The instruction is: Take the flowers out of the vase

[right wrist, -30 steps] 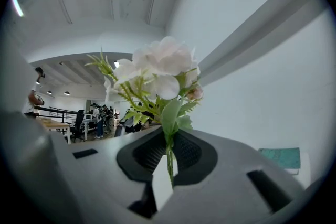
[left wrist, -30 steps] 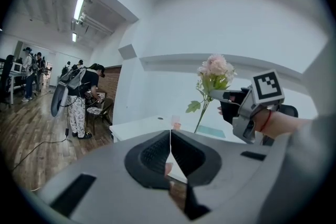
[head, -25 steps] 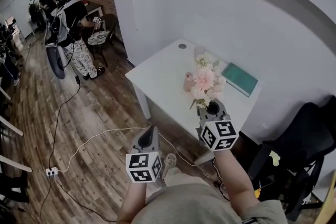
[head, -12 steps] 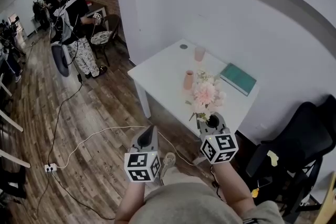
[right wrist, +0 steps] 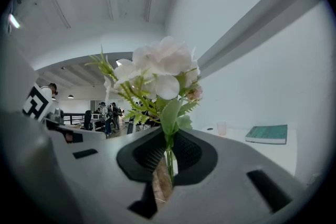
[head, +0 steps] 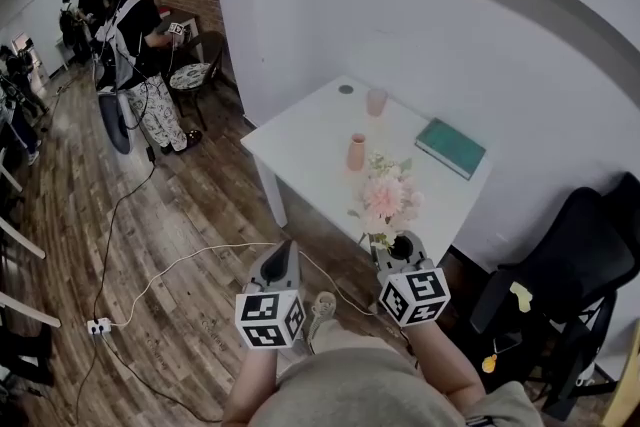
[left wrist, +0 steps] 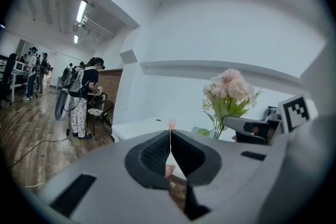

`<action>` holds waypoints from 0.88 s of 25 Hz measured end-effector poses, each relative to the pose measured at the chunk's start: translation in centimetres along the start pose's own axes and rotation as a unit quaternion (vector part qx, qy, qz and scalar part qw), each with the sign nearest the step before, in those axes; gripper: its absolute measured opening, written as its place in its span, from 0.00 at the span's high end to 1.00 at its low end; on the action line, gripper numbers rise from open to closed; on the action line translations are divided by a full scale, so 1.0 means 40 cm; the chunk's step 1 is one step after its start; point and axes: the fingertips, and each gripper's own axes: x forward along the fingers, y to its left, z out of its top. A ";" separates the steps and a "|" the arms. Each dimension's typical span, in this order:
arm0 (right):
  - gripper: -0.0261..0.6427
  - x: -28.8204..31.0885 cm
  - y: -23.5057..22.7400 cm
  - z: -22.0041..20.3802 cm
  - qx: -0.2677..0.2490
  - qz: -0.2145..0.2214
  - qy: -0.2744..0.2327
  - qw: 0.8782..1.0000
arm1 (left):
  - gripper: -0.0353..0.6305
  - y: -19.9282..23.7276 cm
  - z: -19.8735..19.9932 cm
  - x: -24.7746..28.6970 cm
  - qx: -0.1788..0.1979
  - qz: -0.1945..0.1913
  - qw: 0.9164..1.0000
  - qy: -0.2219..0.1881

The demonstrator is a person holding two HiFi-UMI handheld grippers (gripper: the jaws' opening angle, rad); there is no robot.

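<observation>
A bunch of pale pink flowers [head: 386, 198] with green leaves is clear of the small pink vase [head: 357, 152], which stands upright on the white table [head: 300, 140]. My right gripper [head: 398, 247] is shut on the thin green stems [right wrist: 168, 156] and holds the blooms [right wrist: 157, 68] upright over the table's near edge. My left gripper [head: 281, 263] hangs to the left over the wooden floor, its jaws shut with nothing between them [left wrist: 169, 149]. In the left gripper view the flowers [left wrist: 229, 90] show to the right.
A pink cup [head: 376, 101] and a green book [head: 451, 147] lie further back on the table. A black office chair [head: 570, 275] stands at the right. White cables [head: 170, 265] cross the floor, and people [head: 140, 45] stand by a chair at the far left.
My right gripper has drawn the flowers away from the vase, toward the table's near edge and a little lower. The left gripper has barely shifted.
</observation>
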 end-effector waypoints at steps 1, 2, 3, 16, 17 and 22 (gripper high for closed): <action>0.91 -0.003 0.000 -0.002 0.000 -0.001 0.000 1.000 | 0.94 -0.001 0.000 0.001 0.000 0.000 1.000 -0.001; 0.91 -0.005 0.001 -0.003 0.000 -0.001 0.001 1.000 | 0.94 -0.001 0.001 0.002 -0.001 -0.001 1.000 -0.002; 0.91 -0.007 0.001 -0.003 -0.001 -0.001 0.001 1.000 | 0.94 -0.002 0.002 0.003 -0.002 -0.001 1.000 -0.002; 0.91 -0.006 -0.019 -0.009 0.007 -0.006 0.003 1.000 | 0.94 -0.007 0.003 0.019 -0.003 -0.003 1.000 -0.003; 0.91 -0.004 -0.020 -0.008 0.007 -0.006 0.003 1.000 | 0.94 -0.006 0.003 0.021 -0.004 -0.003 1.000 -0.002; 0.92 0.003 -0.024 -0.007 0.008 -0.005 0.001 1.000 | 0.94 -0.001 0.001 0.027 -0.004 0.001 1.000 -0.001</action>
